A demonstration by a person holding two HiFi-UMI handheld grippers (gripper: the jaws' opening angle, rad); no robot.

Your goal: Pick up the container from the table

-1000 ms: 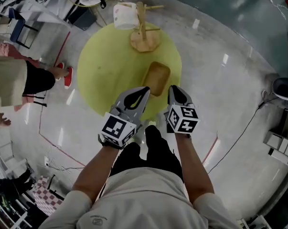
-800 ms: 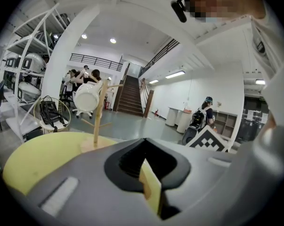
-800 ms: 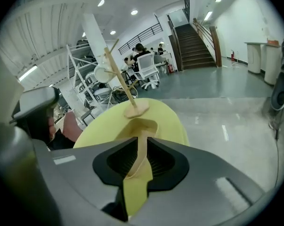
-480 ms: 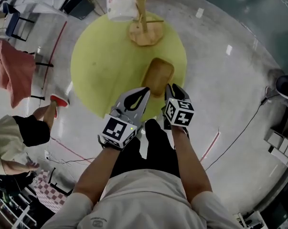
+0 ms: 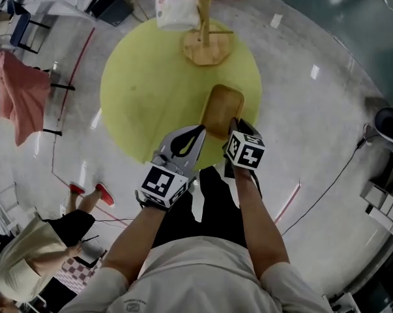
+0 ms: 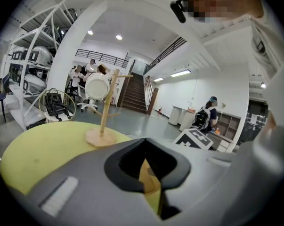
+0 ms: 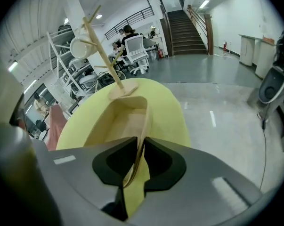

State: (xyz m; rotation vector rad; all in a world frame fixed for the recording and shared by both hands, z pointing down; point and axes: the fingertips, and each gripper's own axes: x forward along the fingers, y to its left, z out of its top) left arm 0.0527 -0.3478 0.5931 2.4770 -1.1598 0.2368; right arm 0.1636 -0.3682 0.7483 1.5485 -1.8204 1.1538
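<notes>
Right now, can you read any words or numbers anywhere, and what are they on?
No words or numbers can be read.
Marker cubes: black-and-white square patterns, no letters.
White mug on the wooden stand: print too blurred.
Shirt logo: too small.

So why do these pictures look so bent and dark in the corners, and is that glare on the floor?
Left gripper view: a wide lens bows the white pillar and blacks out the corners. Right gripper view: same bending, the round table stretched long. Head view: yes, bright streaks of glare lie on the floor.
</notes>
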